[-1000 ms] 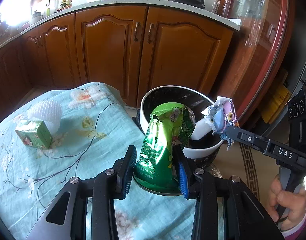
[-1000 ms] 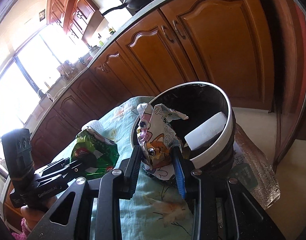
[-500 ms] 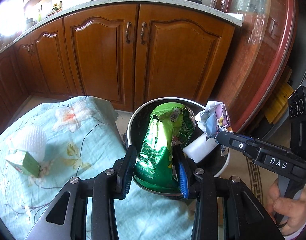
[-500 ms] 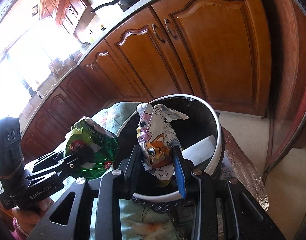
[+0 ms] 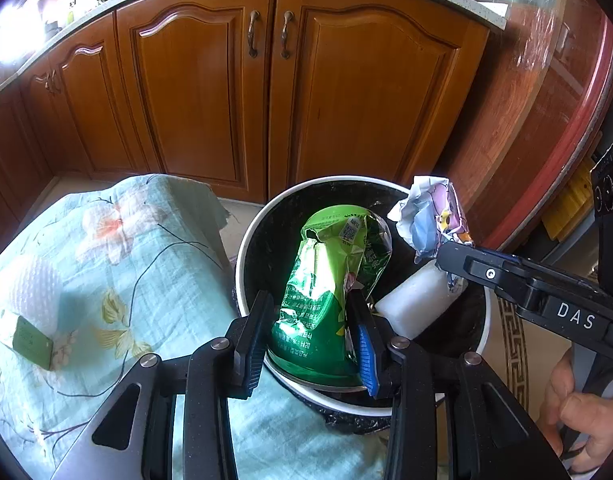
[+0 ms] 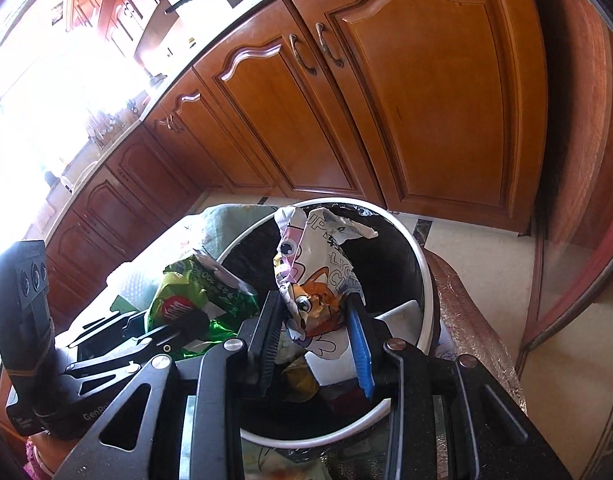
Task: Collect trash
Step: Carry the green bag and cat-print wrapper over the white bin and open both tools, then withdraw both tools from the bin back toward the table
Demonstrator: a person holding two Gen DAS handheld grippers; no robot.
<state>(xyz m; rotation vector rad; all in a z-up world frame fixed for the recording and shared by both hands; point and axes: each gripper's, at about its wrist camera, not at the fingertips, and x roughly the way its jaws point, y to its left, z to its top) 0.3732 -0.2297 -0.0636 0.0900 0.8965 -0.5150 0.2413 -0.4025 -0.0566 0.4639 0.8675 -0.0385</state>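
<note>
My left gripper (image 5: 311, 320) is shut on a crumpled green snack bag (image 5: 330, 276) and holds it over the white-rimmed trash bin (image 5: 242, 248) with its black liner. My right gripper (image 6: 316, 320) is shut on a white and pink cartoon wrapper (image 6: 318, 276), also over the bin (image 6: 424, 280). The wrapper also shows in the left wrist view (image 5: 430, 216), and the green bag in the right wrist view (image 6: 194, 292). A white block (image 5: 414, 300) lies inside the bin.
A table with a teal floral cloth (image 5: 126, 264) stands left of the bin, with a white foam net (image 5: 30, 284) and a small green carton (image 5: 32, 342) on it. Wooden cabinets (image 5: 266, 92) stand behind. A glass-fronted red cabinet (image 5: 546, 120) is at the right.
Both grippers have moved forward from the table edge to above the bin, still holding their trash. The carton and foam net have slid toward the left edge of the view.
</note>
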